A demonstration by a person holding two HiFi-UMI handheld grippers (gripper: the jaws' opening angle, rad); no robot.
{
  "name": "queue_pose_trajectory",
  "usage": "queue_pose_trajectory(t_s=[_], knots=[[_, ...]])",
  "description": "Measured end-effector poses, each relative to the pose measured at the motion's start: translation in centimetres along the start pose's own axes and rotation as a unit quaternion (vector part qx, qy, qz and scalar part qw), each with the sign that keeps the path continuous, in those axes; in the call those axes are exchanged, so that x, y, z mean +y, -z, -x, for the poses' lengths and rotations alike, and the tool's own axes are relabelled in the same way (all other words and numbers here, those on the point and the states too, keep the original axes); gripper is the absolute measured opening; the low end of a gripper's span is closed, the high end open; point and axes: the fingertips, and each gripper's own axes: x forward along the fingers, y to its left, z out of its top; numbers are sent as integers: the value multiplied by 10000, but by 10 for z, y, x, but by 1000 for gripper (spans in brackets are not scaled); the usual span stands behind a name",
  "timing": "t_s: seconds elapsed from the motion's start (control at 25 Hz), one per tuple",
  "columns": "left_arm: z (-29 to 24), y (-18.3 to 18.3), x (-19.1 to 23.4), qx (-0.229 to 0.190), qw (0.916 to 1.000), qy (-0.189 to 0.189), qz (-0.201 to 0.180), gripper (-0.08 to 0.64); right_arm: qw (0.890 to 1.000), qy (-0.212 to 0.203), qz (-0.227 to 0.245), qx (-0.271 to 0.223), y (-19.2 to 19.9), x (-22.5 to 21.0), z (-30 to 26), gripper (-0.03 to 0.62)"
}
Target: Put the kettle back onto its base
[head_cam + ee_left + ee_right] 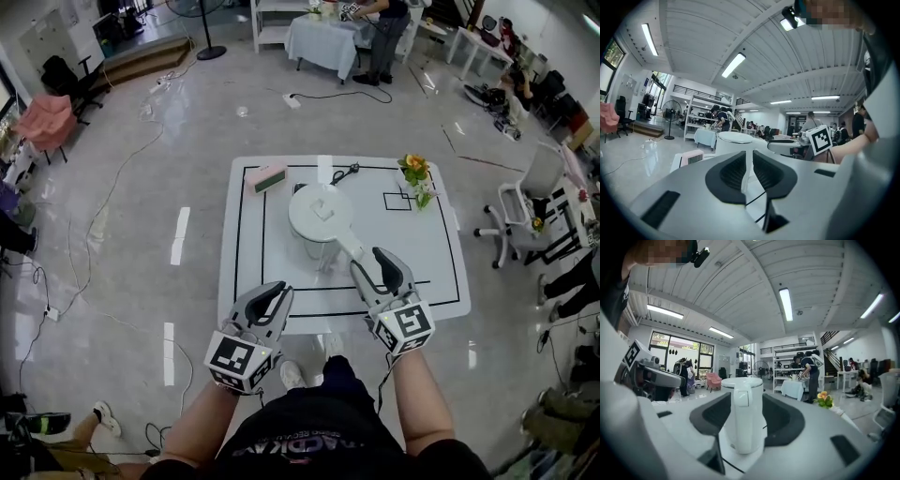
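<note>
White plastic fills the gap of the right tool (373,262). Its jaws stand wide on either side of the kettle's handle (742,413) with a sliver of space at each pad, so nothing is gripped. This fits a kettle (321,216) that needs no support, upright in the middle of the worktop (431,272); whether its base lies beneath I cannot tell. The left tool (278,292), barely parted and empty, hovers over the worktop's near edge. Both forearms reach forward, with the tools roughly level.
</note>
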Motion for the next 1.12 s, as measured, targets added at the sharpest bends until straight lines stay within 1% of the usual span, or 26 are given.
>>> queue_pose_trajectory(t_s=[0.28, 0.4, 0.44, 0.48, 0.52, 0.6, 0.68, 0.72, 0.88, 1.12], knots=[[-21, 2, -38, -37, 9978, 656, -31, 71, 9987, 438, 125, -220, -24, -12, 45, 193], [-35, 3, -58, -63, 9961, 883, -56, 77, 9983, 514, 180, -220, -29, -21, 63, 188], [-40, 3, -64, -73, 9956, 933, -57, 78, 9983, 510, 205, -207, -30, -24, 68, 163], [-44, 3, -70, -84, 9952, 974, -47, 78, 9983, 497, 217, -192, -31, -26, 74, 160], [-47, 2, -76, -96, 9949, 1007, -22, 78, 9985, 474, 225, -177, -32, -28, 79, 142], [-53, 0, -89, -108, 9945, 1038, 37, 78, 9987, 415, 265, -162, -36, -31, 89, 98], [-61, 1, -102, -99, 9949, 1006, 55, 78, 9987, 306, 376, -155, -38, -35, 97, 23], [-65, 3, -109, -92, 9952, 973, 63, 77, 9987, 220, 442, -152, -38, -37, 101, 2], [-83, 9, -136, -94, 9972, 740, 110, 65, 9980, -189, 593, -118, -31, -47, 114, 2], [-101, 13, -181, -137, 9997, 193, 86, 6, 9952, -808, 537, -139, -19, -71, 142, 2]])
